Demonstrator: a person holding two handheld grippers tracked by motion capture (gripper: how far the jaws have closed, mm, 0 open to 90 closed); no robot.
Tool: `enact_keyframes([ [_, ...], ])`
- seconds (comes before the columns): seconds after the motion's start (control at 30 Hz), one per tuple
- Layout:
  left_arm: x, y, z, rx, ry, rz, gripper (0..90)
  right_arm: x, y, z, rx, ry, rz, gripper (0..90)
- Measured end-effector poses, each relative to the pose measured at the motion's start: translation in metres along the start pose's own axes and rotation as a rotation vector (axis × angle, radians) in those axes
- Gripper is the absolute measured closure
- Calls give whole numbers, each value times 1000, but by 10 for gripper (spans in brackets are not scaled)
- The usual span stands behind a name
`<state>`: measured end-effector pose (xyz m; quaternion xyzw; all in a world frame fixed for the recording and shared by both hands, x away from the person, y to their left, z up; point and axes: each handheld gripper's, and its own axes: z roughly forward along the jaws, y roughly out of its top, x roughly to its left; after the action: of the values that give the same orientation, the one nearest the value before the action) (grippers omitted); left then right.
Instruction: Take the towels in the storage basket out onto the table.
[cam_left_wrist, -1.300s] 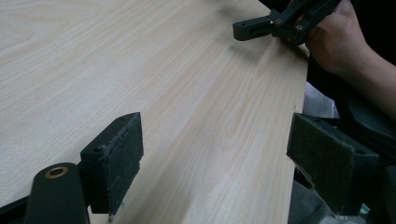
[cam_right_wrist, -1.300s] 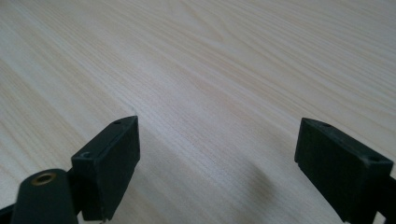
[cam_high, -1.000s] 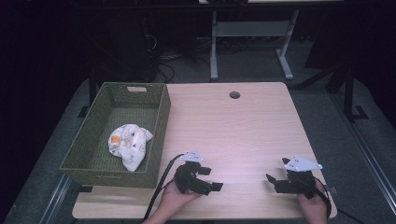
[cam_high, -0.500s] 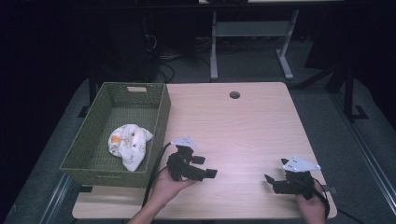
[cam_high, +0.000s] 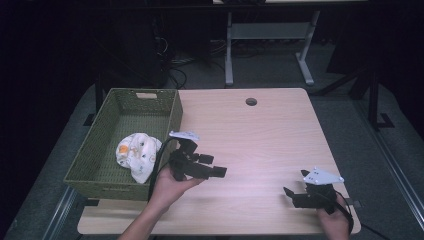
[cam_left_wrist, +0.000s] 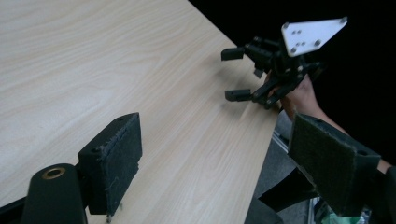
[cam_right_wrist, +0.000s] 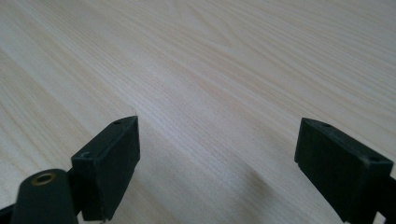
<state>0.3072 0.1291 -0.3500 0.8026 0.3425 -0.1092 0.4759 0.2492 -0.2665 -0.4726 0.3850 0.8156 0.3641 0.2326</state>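
My left gripper (cam_high: 214, 165) is held above the light wood table (cam_high: 260, 135), just right of the green basket (cam_high: 172, 117). Its jaws point right and stand open with nothing between them. A white cloth with orange print (cam_high: 135, 155) lies crumpled inside the basket, near its front right corner. My right gripper (cam_high: 291, 196) rests low by the table's front right corner, jaws pointing left, open and empty. In the left gripper view my own gripper (cam_left_wrist: 224, 163) looks across the wood at the right gripper (cam_left_wrist: 236, 74). In the right gripper view its own gripper (cam_right_wrist: 217, 163) frames bare wood.
A round cable hole (cam_high: 251, 101) sits near the table's far edge. The basket takes up the table's left side. Behind the table stand a grey desk frame (cam_high: 229, 55) and cables on the dark floor.
My left gripper has risen from the front edge and moved back and left, closer to the basket. The right gripper has stayed in place.
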Motion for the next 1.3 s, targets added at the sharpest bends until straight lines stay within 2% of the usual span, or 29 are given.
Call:
enact_keyframes([
  [0.33, 3, 13, -36, -31, 38, 8, 171, 0, 0, 2, 11, -2, 1, 137],
  [0.53, 7, 19, -56, -27, 70, 17, 171, 1, 0, 2, 13, 1, 3, 137],
  [0.63, 12, 23, -71, -42, 86, 10, 172, 1, 0, 1, 12, 1, 4, 137],
  [0.7, 17, 24, -75, -28, 93, 8, 177, 1, 0, 2, 11, 1, 4, 137],
  [0.83, 33, 24, -86, -15, 103, -25, 176, 1, 0, 1, 10, 1, 1, 137],
  [1.07, 61, 16, -107, -43, 104, -107, 177, 2, 0, 2, 12, 1, 3, 137],
  [1.17, 72, 11, -116, -42, 130, -128, 186, 2, 0, 2, 12, 0, 2, 137],
  [1.3, 89, 6, -128, -61, 146, -184, 185, 2, 0, 2, 13, 0, 2, 137],
])
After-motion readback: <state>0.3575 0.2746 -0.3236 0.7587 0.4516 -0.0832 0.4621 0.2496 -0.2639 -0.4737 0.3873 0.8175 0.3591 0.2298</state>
